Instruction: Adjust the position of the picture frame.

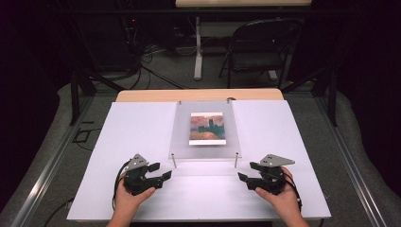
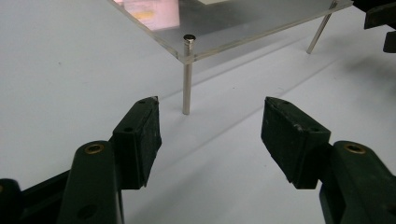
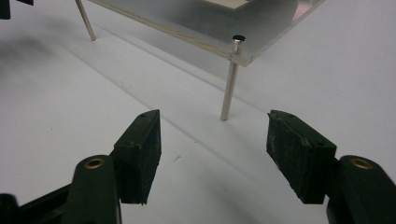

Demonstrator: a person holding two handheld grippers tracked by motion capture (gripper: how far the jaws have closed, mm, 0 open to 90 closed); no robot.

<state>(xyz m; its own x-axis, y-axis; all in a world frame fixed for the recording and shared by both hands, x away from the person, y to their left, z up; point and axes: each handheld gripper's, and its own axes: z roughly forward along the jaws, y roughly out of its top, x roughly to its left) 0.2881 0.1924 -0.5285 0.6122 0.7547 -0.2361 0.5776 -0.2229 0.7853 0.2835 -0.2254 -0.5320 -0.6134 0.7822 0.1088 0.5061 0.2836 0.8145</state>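
Jaws of left gripper (image 1: 162,176) and right gripper (image 1: 244,177) spread wide, flat matte black pads gripping nothing, just short of the near corners of a clear acrylic plate (image 1: 179,132). Plate square, glossy, raised on thin round metal legs (image 2: 187,77) at its corners, middle of a smooth white table (image 1: 137,142). Small rectangular painted card (image 1: 207,128) lying flat on top

A clear plate (image 1: 205,144) on silver posts (image 2: 187,79) carries an orange-and-blue painted card (image 1: 206,128) over a white table (image 1: 137,132).
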